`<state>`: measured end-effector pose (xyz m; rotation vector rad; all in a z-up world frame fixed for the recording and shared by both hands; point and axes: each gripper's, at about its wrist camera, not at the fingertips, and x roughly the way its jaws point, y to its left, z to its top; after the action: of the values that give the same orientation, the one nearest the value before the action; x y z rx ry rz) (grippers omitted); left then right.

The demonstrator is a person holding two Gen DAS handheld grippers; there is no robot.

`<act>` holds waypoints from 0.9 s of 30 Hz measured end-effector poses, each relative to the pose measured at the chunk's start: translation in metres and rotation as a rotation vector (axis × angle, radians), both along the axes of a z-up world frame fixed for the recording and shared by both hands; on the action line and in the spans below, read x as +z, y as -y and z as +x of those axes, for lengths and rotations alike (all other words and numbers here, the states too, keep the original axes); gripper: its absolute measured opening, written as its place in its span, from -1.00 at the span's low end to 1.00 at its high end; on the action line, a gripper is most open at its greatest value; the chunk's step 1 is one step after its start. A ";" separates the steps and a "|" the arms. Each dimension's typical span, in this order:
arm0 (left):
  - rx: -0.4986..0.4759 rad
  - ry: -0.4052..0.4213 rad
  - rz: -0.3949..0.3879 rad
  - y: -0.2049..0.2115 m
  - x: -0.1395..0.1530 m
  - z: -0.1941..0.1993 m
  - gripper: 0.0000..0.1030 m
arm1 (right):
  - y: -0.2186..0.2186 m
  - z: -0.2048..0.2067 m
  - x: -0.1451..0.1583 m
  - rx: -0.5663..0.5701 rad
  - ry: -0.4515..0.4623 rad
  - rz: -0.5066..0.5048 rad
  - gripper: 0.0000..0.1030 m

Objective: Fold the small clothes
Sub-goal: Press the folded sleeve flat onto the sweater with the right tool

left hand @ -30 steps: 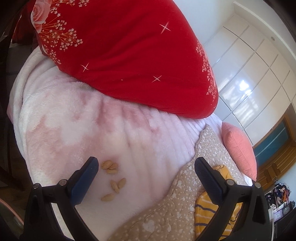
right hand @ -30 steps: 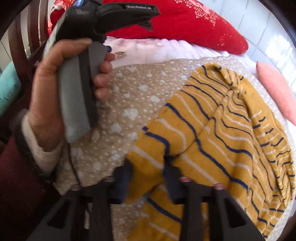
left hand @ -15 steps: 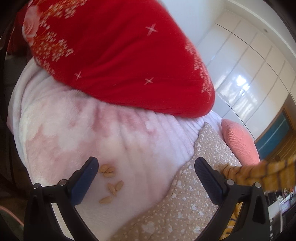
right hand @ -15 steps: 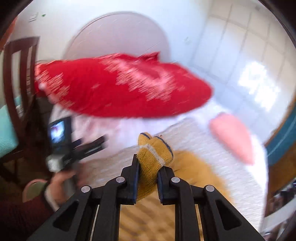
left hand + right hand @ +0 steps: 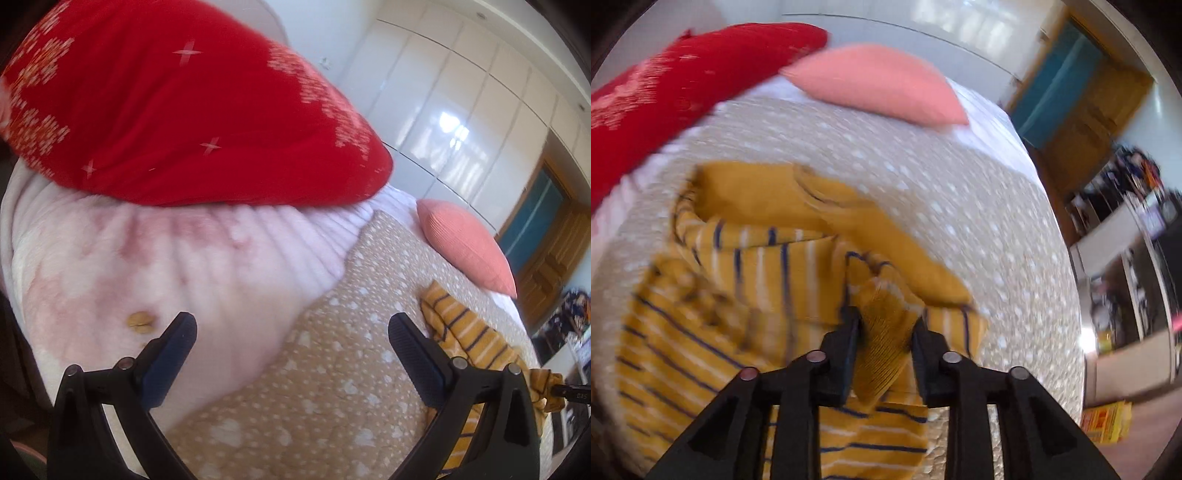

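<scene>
A small mustard-yellow garment with navy and white stripes (image 5: 746,266) lies rumpled on the beige spotted bedspread (image 5: 960,192). My right gripper (image 5: 886,325) is shut on a ribbed edge of the garment and holds it just above the rest of the cloth. In the left wrist view the garment (image 5: 469,332) lies at the right, beyond the right finger. My left gripper (image 5: 291,332) is open and empty above the bedspread (image 5: 325,387), left of the garment.
A big red pillow (image 5: 177,110) lies on a pink fluffy blanket (image 5: 147,266) at the bed's head. A salmon cushion (image 5: 465,243) sits at the far side. Small nuts or seeds (image 5: 139,319) lie on the blanket. White wardrobe doors (image 5: 461,92) stand behind.
My right gripper has swung the held garment edge from high in the air down and over the rest of the garment. The left gripper has shifted right, towards the bedspread, still open.
</scene>
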<state>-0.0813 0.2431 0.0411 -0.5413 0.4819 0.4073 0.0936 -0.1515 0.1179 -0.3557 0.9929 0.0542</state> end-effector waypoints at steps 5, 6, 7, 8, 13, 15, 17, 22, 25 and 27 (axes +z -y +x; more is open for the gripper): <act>-0.100 -0.002 -0.041 0.030 0.008 0.037 1.00 | -0.018 -0.012 0.006 0.116 0.098 -0.032 0.03; -0.123 0.005 -0.058 0.037 0.009 0.043 1.00 | -0.031 -0.012 0.008 0.148 0.103 -0.006 0.05; -0.155 0.012 -0.070 0.045 0.010 0.050 1.00 | -0.039 -0.011 0.010 0.170 0.096 0.023 0.07; -0.197 0.015 -0.075 0.055 0.009 0.056 1.00 | -0.047 -0.009 0.011 0.194 0.082 0.060 0.09; -0.358 -0.031 0.008 0.094 -0.003 0.071 1.00 | -0.103 0.014 -0.003 0.311 -0.039 0.190 0.13; -0.371 -0.018 0.000 0.092 -0.005 0.066 1.00 | -0.126 0.017 -0.015 0.347 -0.058 0.180 0.13; -0.362 -0.031 -0.041 0.086 -0.010 0.067 1.00 | -0.142 0.019 -0.022 0.376 -0.068 0.168 0.13; -0.330 -0.091 -0.199 0.066 -0.032 0.074 1.00 | -0.172 0.021 -0.041 0.417 -0.062 0.047 0.13; -0.328 -0.089 -0.184 0.069 -0.031 0.071 1.00 | -0.178 0.023 -0.055 0.449 -0.088 -0.069 -0.60; -0.327 -0.099 -0.170 0.072 -0.031 0.073 1.00 | -0.169 0.027 -0.051 0.432 -0.092 -0.052 -0.86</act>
<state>-0.0083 0.1710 0.0104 -0.5955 0.6922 0.0798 0.1203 0.0177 0.0674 -0.6154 0.9951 0.4391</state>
